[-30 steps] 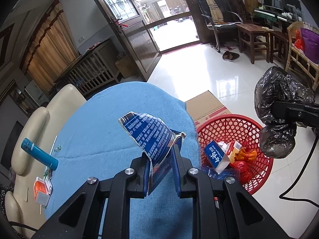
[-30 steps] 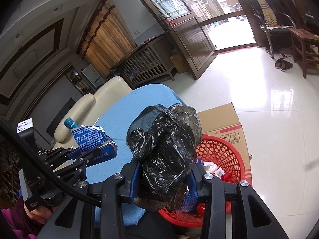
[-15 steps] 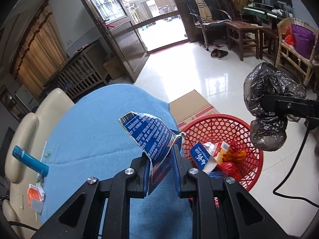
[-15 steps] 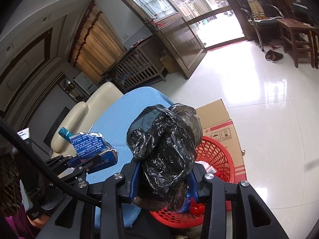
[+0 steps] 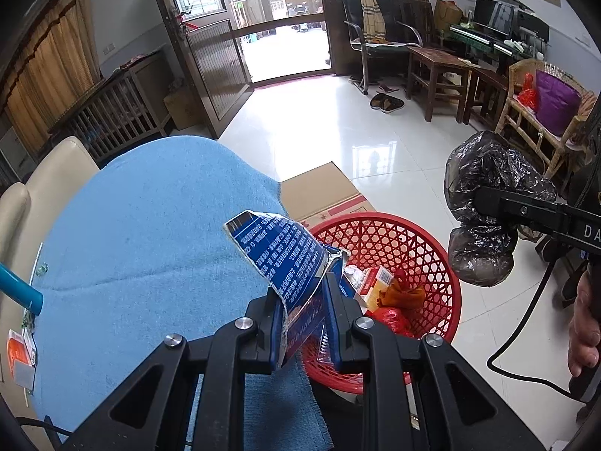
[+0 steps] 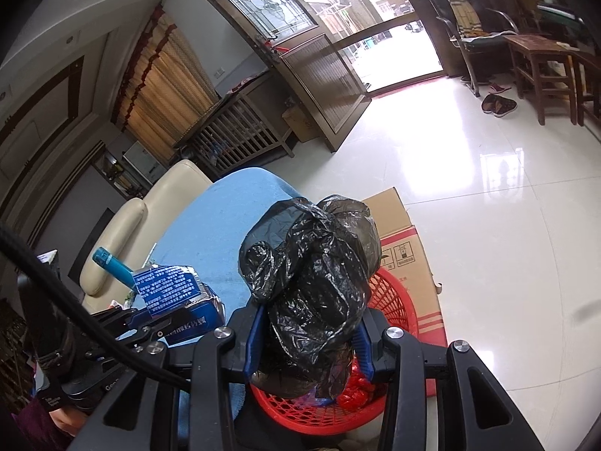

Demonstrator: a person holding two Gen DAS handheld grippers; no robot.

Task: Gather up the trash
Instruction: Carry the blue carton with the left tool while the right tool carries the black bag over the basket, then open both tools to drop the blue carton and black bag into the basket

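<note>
My left gripper is shut on a torn blue foil wrapper with white print, held over the edge of the blue-covered table beside the red mesh basket. The wrapper also shows in the right wrist view. My right gripper is shut on a crumpled black plastic bag, held above the red basket. The bag also shows in the left wrist view, to the right of the basket. The basket holds cartons and red and orange wrappers.
A flat cardboard box lies on the floor behind the basket. A blue tube and an orange packet lie at the table's left edge by a cream sofa. Wooden chairs stand far right.
Both grippers have shifted toward the basket with their loads; the basket now sits closer under the black bag. Both grips are unchanged.
</note>
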